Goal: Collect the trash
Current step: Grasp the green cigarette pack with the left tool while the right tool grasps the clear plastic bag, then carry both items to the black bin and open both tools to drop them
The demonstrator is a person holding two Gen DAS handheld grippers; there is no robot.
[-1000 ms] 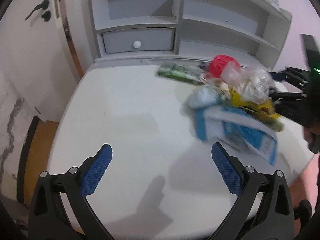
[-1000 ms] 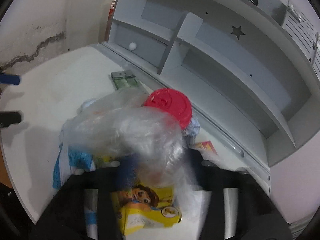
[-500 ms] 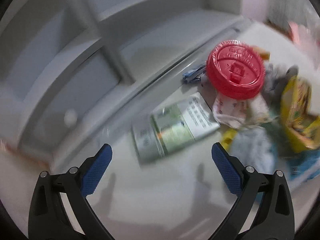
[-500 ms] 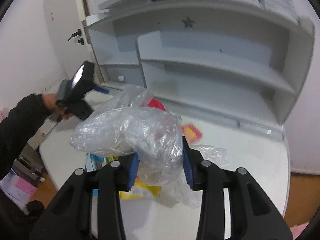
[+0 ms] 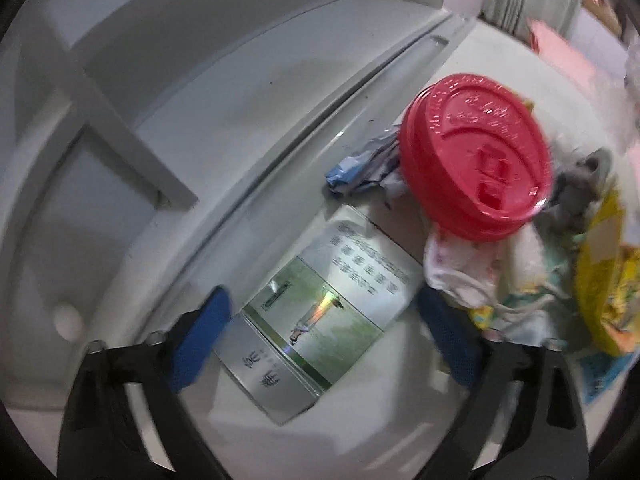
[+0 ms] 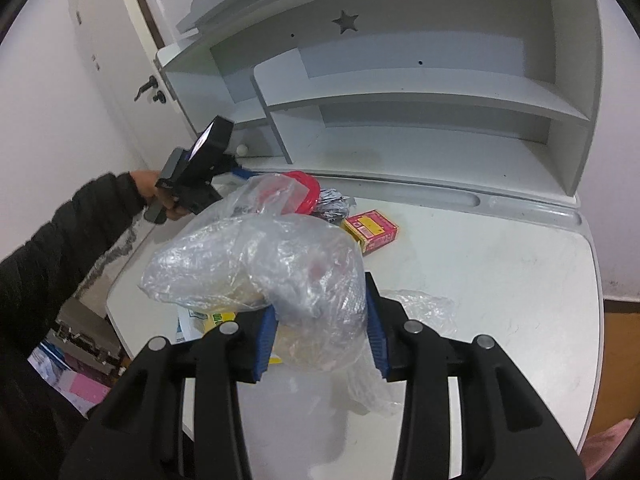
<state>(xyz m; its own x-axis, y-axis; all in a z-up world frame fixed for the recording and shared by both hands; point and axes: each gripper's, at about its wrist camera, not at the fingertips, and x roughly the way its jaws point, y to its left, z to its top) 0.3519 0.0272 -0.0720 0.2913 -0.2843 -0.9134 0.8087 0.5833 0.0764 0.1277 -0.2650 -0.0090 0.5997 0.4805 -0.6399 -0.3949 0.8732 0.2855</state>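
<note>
My left gripper (image 5: 324,332) is open, its blue fingers on either side of a flat green and silver carton (image 5: 320,312) lying on the white desk (image 5: 400,420). Beside it stands a cup with a red lid (image 5: 476,156), with crumpled paper (image 5: 360,168) and a yellow wrapper (image 5: 604,280) around it. My right gripper (image 6: 320,328) is shut on a crumpled clear plastic bag (image 6: 264,268) and holds it above the desk (image 6: 500,280). The left gripper (image 6: 200,168) also shows in the right wrist view, at the desk's far left.
A grey shelf unit (image 6: 400,80) with a small drawer stands along the back of the desk. A red and yellow box (image 6: 372,232) and another clear plastic scrap (image 6: 424,308) lie on the desk. Boxes sit on the floor at the left (image 6: 80,352).
My left gripper has moved in low over the green carton, which now lies between its fingers. My right gripper has lifted the plastic bag up and back from the pile.
</note>
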